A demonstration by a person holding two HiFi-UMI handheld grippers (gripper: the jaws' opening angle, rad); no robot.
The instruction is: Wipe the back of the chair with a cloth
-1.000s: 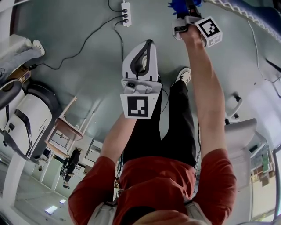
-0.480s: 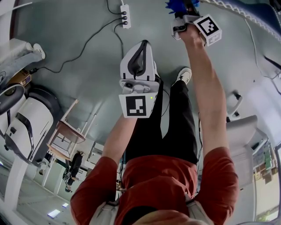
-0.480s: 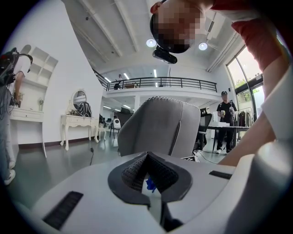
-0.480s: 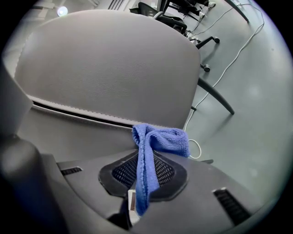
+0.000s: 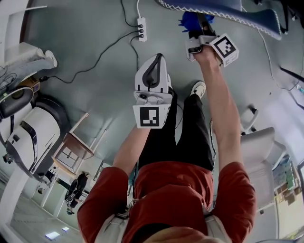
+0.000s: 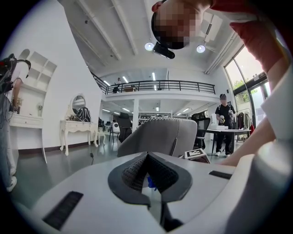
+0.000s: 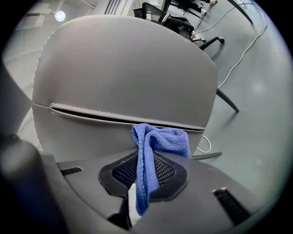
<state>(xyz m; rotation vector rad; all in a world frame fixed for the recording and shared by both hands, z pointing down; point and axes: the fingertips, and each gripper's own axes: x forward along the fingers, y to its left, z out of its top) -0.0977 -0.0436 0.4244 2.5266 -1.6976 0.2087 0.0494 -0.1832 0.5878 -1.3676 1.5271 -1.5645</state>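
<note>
Chair now nearer — right tool clenched on cloth at its back; left tool clenched shut, empty.

Chair mostly beyond the top edge

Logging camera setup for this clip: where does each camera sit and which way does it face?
Head view: on the person's head, facing steeply down at the floor; shows both arms, legs, left gripper and right gripper.
Left gripper view: rides the left gripper, looking along its shut jaws at the chair; a forearm shows at right.
Right gripper view: rides the right gripper, facing the chair back, cloth clamped in its jaws.
Shared: both gripper views show the chair.
</note>
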